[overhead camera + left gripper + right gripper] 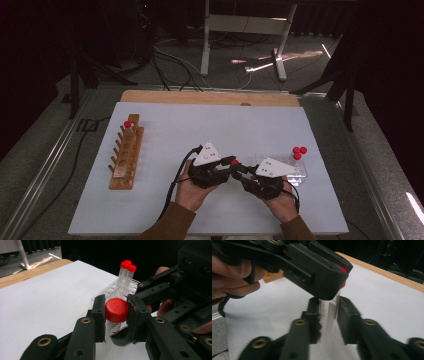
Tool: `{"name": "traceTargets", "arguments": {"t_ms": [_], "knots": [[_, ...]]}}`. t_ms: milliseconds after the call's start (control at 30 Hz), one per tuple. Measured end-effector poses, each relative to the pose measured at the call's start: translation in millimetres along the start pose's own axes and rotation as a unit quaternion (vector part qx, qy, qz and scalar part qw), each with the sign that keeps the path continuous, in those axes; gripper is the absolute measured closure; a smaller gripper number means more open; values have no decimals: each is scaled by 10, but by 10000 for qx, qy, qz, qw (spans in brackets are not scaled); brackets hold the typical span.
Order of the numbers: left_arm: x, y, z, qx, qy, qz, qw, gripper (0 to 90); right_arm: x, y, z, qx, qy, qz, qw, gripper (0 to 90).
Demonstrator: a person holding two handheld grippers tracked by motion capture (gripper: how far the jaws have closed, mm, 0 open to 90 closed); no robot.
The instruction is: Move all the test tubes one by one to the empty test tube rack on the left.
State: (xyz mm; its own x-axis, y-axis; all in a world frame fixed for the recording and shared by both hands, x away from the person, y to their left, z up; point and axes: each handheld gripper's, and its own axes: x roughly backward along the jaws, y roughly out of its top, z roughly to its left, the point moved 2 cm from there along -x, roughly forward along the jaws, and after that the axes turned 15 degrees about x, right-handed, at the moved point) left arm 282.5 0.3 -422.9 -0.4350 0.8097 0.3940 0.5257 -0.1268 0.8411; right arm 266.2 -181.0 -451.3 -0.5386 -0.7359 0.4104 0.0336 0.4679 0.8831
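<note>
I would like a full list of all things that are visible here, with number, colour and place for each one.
Held tube: one, clear with red cap, between both grippers near table middle.
Tubes in clear rack: three red caps, right side of table.
Clear rack: one, right side.
Wooden rack: one, brown, left side.
Tube in wooden rack: one, red cap, far end.
Table: one, white top, wooden far edge.
Left gripper: black, jaws shut on the cap.
Right gripper: black, jaws on the tube body.
Hands: two, brown sleeves.
</note>
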Motion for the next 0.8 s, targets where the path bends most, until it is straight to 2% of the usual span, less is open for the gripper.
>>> {"name": "traceTargets", "arguments": {"t_ms": [200, 300, 500, 633, 800], "knots": [[62, 39, 58, 50, 141, -124, 9998, 710, 31, -23, -50, -90, -2, -55, 9999, 419], [116, 64, 105, 91, 233, -201, 9995, 710, 58, -52, -95, -236, -62, -117, 9996, 353], [291, 125, 239, 193, 452, -435, 9978, 709, 111, -161, -194, -579, -336, -87, 9977, 161], [438, 169, 352, 289, 622, -591, 9959, 710, 154, -196, -241, -667, -508, -107, 9964, 100], [650, 223, 488, 355, 837, -766, 9929, 709, 201, -225, -285, -730, -657, -163, 9950, 66]]}}
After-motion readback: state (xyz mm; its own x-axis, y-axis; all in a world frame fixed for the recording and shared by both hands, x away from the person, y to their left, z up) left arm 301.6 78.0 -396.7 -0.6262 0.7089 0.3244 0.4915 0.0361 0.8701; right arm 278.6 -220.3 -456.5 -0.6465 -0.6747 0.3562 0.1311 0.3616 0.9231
